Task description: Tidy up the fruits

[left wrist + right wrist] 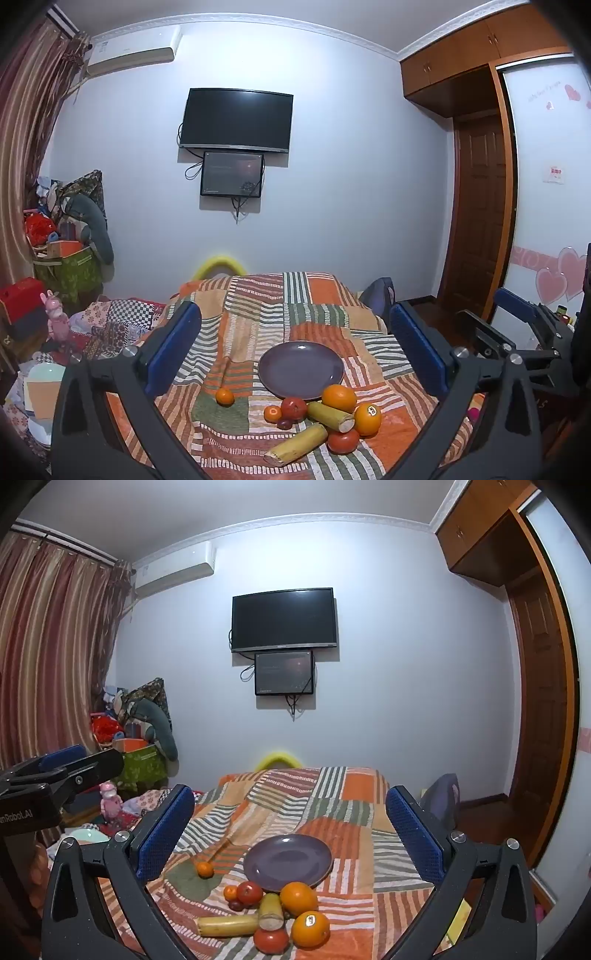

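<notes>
We read "enRobot.AI", cut off at the frame edge, on the left gripper [55, 775] body; the sticker on one orange [310, 928] is probably illegible.

Purple plate [301, 369] bare on patchwork blanket, oranges [339, 398], tomatoes [293, 408] and two yellow-green cut stalks [297, 444] clustered just in front, one small tangerine [225, 397] apart to left

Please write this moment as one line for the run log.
left gripper: open, holding nothing | right gripper: open, holding nothing | purple plate: bare | fruits: on blanket beside plate | stage: not started
</notes>
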A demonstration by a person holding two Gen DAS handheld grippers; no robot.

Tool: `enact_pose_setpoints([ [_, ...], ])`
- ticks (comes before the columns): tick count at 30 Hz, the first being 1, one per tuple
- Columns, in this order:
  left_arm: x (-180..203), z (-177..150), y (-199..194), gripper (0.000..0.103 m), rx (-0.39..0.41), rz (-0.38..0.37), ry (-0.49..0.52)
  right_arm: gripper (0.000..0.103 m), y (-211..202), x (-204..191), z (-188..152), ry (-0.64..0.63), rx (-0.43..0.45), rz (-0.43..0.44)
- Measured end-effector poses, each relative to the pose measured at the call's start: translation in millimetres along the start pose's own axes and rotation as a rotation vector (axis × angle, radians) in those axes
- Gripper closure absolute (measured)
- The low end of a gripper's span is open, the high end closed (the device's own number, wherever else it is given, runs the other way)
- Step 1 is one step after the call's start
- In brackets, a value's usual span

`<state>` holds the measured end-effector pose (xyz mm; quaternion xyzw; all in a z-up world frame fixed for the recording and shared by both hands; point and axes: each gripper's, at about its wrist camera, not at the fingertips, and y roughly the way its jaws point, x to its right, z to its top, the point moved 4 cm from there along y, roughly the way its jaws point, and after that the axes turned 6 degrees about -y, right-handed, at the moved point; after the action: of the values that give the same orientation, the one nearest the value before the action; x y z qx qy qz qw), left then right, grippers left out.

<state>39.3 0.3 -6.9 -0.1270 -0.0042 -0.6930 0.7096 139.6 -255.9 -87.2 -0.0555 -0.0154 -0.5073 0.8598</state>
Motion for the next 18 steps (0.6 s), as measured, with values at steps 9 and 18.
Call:
enact_pose_setpoints([
  [9,4.4,-1.8,4.9,0.000,-0.011,-0.008,0.013,0.000,0.6,5.4,3.2,0.011,-0.011,-0.009],
  [18,0.3,-1.6,4.6,0.000,-0.011,-0.012,0.005,0.000,-3.3,5.6,-1.1,0.036,0.005,-0.012],
])
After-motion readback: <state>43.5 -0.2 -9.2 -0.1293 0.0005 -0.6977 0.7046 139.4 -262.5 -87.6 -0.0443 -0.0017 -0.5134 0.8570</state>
